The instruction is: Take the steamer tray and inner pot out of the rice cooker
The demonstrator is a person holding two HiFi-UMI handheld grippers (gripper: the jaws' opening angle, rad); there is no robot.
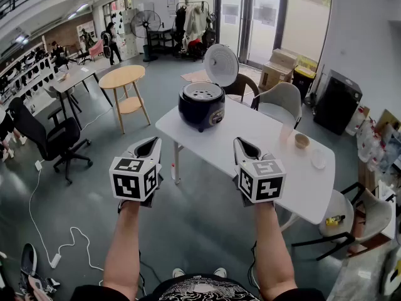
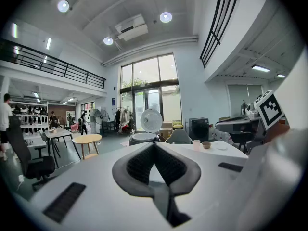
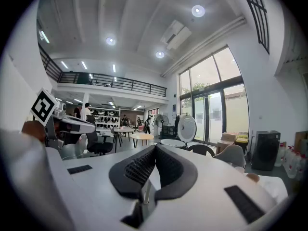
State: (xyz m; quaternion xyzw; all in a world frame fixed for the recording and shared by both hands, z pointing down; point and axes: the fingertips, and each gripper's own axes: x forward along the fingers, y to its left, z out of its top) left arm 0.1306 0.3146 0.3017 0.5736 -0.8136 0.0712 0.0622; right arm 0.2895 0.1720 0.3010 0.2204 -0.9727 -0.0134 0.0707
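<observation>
**Left gripper**: the padded black fingers are pressed together along their whole length. Nothing is between them and they touch nothing.

**Right gripper**: its padded black fingers are likewise closed tip to tip and empty.

**Position:** both grippers are held side by side at nearly level pitch. They sit at the near edge of the white rectangular worktop. The left fingers are over the grey floor, just short of that edge, and the right fingers reach over it.

**Task item:** the dark round rice cooker stands ahead of the fingers, between their two lines, at the far left end of the worktop and well apart from both. Its white lid stands raised behind it. The pale perforated steamer tray sits in the cooker's mouth. The inner pot beneath it cannot be made out.

**Clearance:**
- The worktop between the fingers and the cooker is bare.
- Right of the right fingers stand a translucent cup, a small brown bowl and a white dish.
- A grey shell chair stands behind the far edge.
- Left of the left fingers is open floor, then a round wooden side table and a black office chair, both well apart.
</observation>
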